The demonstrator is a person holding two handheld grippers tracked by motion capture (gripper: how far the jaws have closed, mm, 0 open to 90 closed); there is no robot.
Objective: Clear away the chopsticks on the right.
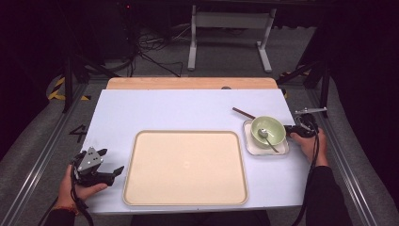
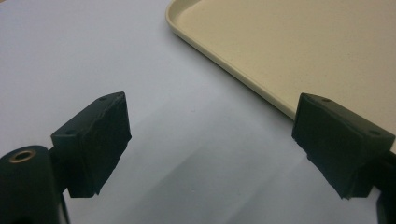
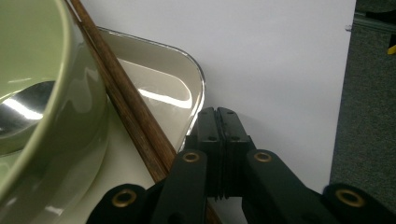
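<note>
The right tongs [image 3: 218, 114] are pressed together with nothing between them, at the rim of the white square dish [image 3: 191, 79]. Just beside them on that dish lie the brown chopsticks [image 3: 135, 121], touching the green bowl [image 3: 56, 116], which holds a metal spoon [image 1: 264, 134]. The left tongs [image 2: 210, 140] stand spread over bare desk [image 2: 70, 56], the beige tray [image 2: 289, 42] just beyond them.

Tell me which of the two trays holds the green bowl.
The small white tray at the right edge, by the right gripper, carries the green bowl. The large beige tray in the middle has nothing on it.
</note>
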